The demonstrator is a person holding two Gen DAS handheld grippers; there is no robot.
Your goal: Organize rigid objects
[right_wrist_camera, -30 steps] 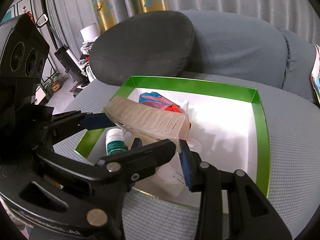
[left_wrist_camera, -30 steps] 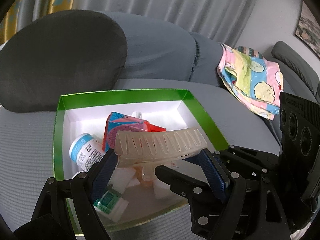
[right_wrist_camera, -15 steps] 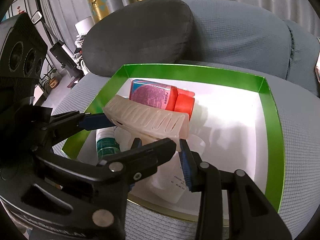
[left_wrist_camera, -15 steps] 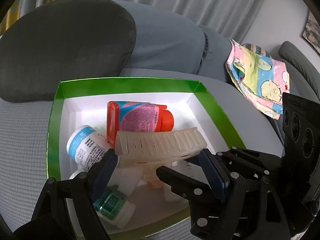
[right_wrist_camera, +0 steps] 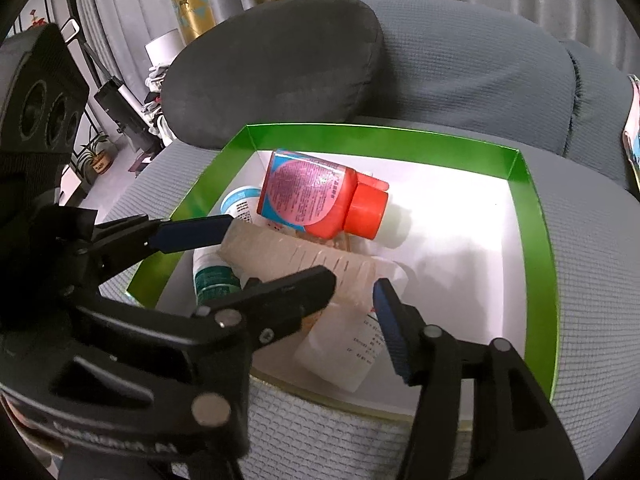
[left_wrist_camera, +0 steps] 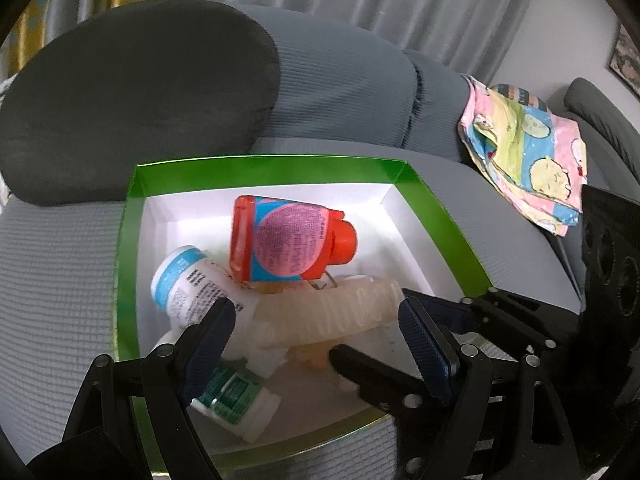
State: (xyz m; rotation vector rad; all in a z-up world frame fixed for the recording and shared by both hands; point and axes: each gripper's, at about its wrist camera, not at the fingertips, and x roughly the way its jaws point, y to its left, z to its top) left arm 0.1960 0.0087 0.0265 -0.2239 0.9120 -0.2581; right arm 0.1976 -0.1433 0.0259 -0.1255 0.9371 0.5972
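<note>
Your left gripper (left_wrist_camera: 316, 328) — fingers spread — has let the hair clip (left_wrist_camera: 332, 312) drop among bottles in the box (left_wrist_camera: 440, 232); the right gripper's (right_wrist_camera: 352, 280) grip you cannot tell.

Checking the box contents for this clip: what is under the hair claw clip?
Under the hair claw clip lie a green-labelled bottle, a blue-capped white bottle and a white printed container. Anything beneath its middle is covered.

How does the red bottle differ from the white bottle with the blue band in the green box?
The red bottle has a red cap and pink label; the white bottle has a blue band and printed text. The red bottle looks wider and lies on top; the white bottle sits partly under it. Both lie on their sides inside the green box.
</note>
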